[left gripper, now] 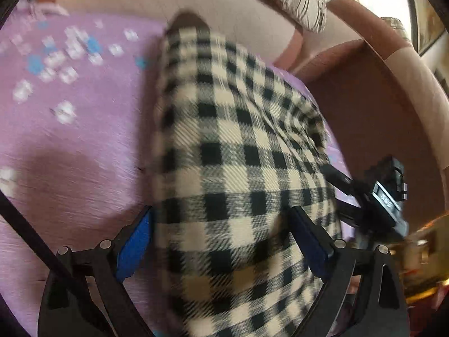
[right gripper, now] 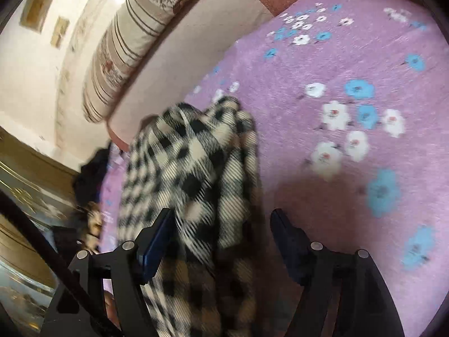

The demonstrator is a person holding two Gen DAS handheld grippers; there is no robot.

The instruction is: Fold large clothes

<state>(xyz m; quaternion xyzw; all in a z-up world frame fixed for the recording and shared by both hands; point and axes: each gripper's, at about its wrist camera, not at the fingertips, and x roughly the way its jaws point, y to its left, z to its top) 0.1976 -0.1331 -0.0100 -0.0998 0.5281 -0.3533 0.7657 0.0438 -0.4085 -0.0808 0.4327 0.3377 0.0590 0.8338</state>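
Note:
A black-and-cream checked garment (left gripper: 238, 146) lies as a long folded band on a purple flowered bedspread (left gripper: 78, 140). My left gripper (left gripper: 221, 210) hangs over its near end with the jaws wide apart. The cloth fills the gap between the blue pads (left gripper: 134, 244), and I see no pinch in it. In the right wrist view the same garment (right gripper: 196, 163) is bunched at the left of the bedspread (right gripper: 350, 70). My right gripper (right gripper: 222, 212) is open, with the cloth lying against its left finger (right gripper: 157, 238) and clear of the right one. The right gripper's black housing (left gripper: 387, 196) shows at the garment's right edge.
A padded beige and brown bed frame (left gripper: 378, 98) curves round the far and right sides. A striped pillow (right gripper: 132, 36) leans on it. Bare bedspread stretches to the left of the garment in the left wrist view. Beyond the bed's edge is wooden furniture (right gripper: 25, 174).

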